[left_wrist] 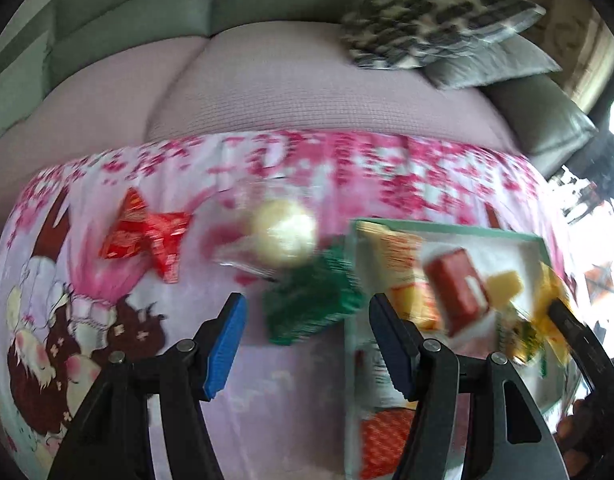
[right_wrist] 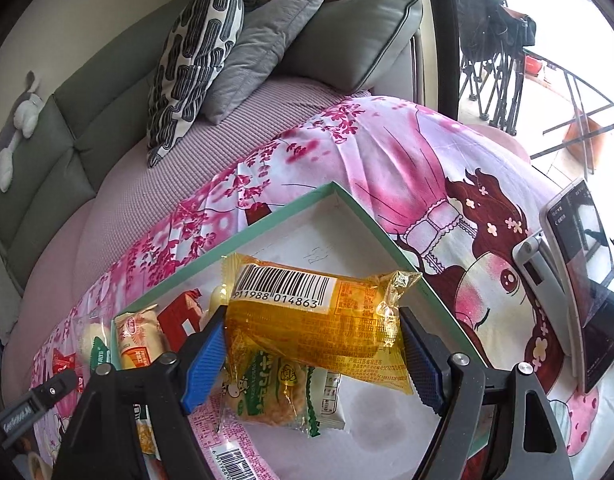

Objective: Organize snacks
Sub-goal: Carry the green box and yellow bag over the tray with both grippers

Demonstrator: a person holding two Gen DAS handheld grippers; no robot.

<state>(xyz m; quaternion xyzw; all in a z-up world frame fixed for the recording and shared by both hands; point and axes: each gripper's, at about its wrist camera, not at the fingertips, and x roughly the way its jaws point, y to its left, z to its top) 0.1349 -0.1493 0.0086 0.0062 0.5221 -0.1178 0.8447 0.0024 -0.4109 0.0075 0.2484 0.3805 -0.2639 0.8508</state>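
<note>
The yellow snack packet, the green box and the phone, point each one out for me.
yellow snack packet (right_wrist: 307, 320), right wrist view, middle of its orange-yellow wrapper.
green box (right_wrist: 371, 216), right wrist view, its far right rim.
phone (right_wrist: 583, 280), right wrist view, middle of its dark screen.

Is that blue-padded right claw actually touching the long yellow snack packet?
Touching. In the right wrist view, both blue pads of the right gripper press against the long yellow snack packet, left and right.

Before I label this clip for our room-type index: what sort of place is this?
Most likely a home living room: a grey-green sofa with throw pillows and a stuffed toy on its back. Snacks go into a box on a pink printed cloth.
</note>
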